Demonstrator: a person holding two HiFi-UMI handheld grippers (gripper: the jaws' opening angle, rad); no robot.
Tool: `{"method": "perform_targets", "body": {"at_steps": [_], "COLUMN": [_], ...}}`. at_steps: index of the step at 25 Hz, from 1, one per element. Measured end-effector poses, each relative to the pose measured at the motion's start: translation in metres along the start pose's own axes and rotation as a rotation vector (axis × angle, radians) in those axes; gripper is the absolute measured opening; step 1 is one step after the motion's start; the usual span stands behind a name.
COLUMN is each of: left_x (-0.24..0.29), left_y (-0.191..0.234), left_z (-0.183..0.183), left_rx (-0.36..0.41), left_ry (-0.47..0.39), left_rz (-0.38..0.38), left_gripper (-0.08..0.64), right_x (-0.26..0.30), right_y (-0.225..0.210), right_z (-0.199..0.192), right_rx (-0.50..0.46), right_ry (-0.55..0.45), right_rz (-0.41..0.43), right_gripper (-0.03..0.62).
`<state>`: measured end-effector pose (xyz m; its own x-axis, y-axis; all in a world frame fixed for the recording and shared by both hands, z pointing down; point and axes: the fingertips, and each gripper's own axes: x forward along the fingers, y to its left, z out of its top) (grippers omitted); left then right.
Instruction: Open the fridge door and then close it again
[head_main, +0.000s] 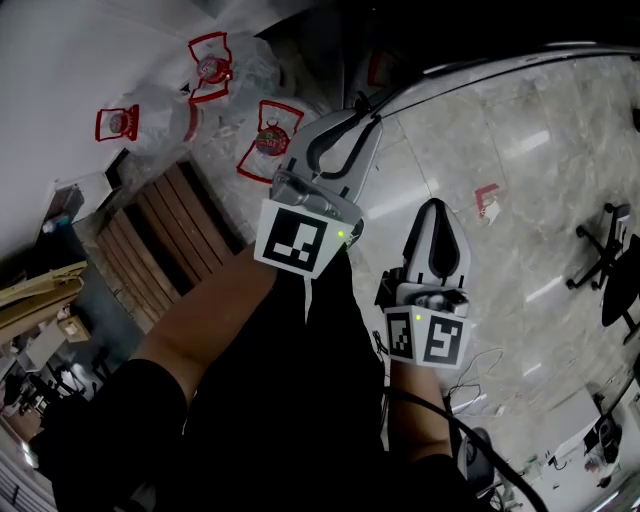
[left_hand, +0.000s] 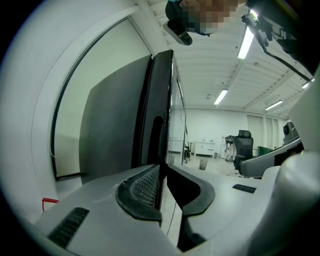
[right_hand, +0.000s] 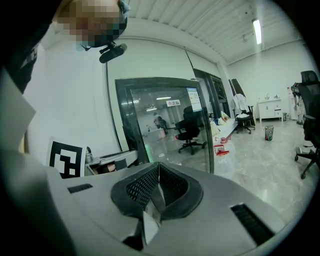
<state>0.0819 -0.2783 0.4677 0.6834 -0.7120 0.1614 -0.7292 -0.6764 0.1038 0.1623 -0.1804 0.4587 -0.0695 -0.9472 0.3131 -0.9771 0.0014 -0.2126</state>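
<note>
The fridge shows in the left gripper view as a dark grey side panel (left_hand: 112, 130) with the black edge of its door (left_hand: 161, 100) rising straight up from my jaws. My left gripper (left_hand: 161, 175) is closed on that thin door edge, one mesh pad on each side. In the head view the left gripper (head_main: 372, 113) has its tips at the door's dark curved rim (head_main: 450, 70). The right gripper (head_main: 432, 205) hangs beside it, shut and empty, apart from the fridge. The right gripper view shows the same gripper (right_hand: 159, 172) facing the door's glass front (right_hand: 165, 120), which mirrors the office.
Clear bags with red prints (head_main: 265, 135) lie on the floor by a white wall, next to a slatted wooden pallet (head_main: 160, 240). Black office chairs (head_main: 610, 260) (left_hand: 244, 145) stand on the marble floor to the right. Cables (head_main: 470, 395) trail near the person's legs.
</note>
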Motion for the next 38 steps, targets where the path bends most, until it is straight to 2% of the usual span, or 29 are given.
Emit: {"method": "perform_targets", "body": {"at_steps": [2,5,7,10,13,19,38], "left_x": [-0.002,-0.012,-0.020,-0.025,-0.024,-0.022,-0.022], "left_y": [-0.007,-0.046,-0.081,-0.120,-0.140,-0.148,-0.147], "left_z": [0.001,-0.007,-0.012,-0.013,-0.013,-0.012,-0.014], "left_rx": [0.029,0.117,0.111,0.113,0.118,0.113,0.102], "left_ry": [-0.004,0.043,0.048,-0.001,-0.017,-0.001,-0.002], "left_rz": [-0.018,-0.106,-0.132,-0.119,-0.090,-0.071,-0.071], "left_gripper": [0.048,0.041,0.038,0.034,0.034,0.032,0.032], "right_x": [-0.006,-0.017,-0.029,-0.046,-0.061,-0.075,-0.073], "right_y": [-0.006,-0.014,-0.021,-0.035,-0.051,-0.069,-0.066], "right_z": [0.000,0.002,0.003,0.002,0.001,0.002,-0.002], "right_rx": [0.002,-0.001,-0.005,-0.004,0.000,0.021,0.025], "right_ry": [0.000,-0.013,-0.024,-0.028,-0.030,-0.037,-0.035], "right_rz": [-0.009,-0.027,-0.045,-0.082,-0.112,-0.130,-0.097], "right_gripper": [0.015,0.015,0.015,0.015,0.015,0.015,0.015]}}
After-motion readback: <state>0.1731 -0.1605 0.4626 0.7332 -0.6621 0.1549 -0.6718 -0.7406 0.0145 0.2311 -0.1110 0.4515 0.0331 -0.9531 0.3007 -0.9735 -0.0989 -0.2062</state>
